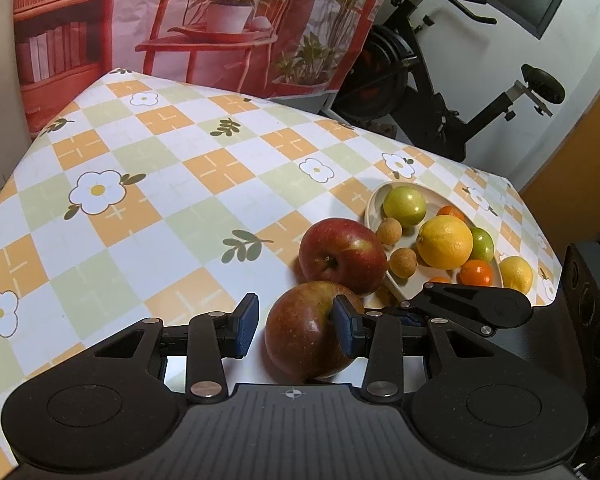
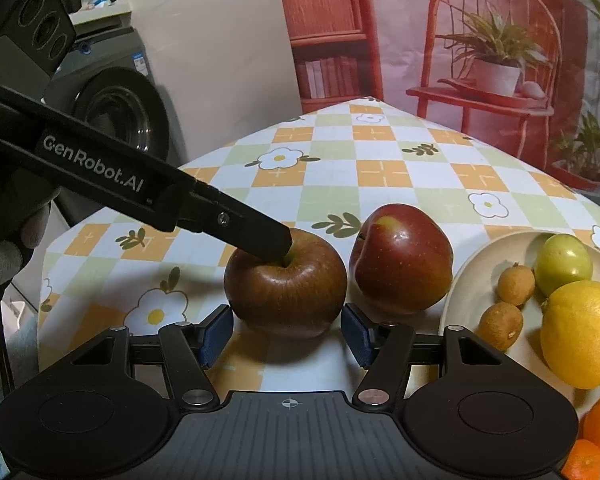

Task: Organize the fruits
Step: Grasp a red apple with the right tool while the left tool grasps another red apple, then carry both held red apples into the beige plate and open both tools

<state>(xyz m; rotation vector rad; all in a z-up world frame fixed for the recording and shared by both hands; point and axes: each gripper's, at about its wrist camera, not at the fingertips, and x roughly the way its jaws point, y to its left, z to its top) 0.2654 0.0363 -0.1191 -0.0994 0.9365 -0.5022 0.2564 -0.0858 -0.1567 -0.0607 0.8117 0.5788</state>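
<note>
Two red apples lie on the checked tablecloth beside a cream plate (image 1: 374, 202) of fruit. The near brownish apple (image 1: 306, 332) (image 2: 286, 286) sits upright. My left gripper (image 1: 296, 326) is open over it, one blue pad at its stem hollow, the other pad off its left side. My right gripper (image 2: 286, 334) is open, its pads either side of the apple's near base. The second apple (image 1: 342, 254) (image 2: 402, 258) lies tilted next to the plate (image 2: 466, 276). The left gripper's finger (image 2: 260, 236) shows in the right wrist view, touching the apple's top.
The plate holds a large lemon (image 1: 444, 242), green fruits (image 1: 404, 205), small brown longans (image 1: 403, 263) and oranges (image 1: 476, 272). Another lemon (image 1: 516, 273) sits past the plate. An exercise bike (image 1: 440, 92) stands beyond the table; a washing machine (image 2: 124, 116) stands left.
</note>
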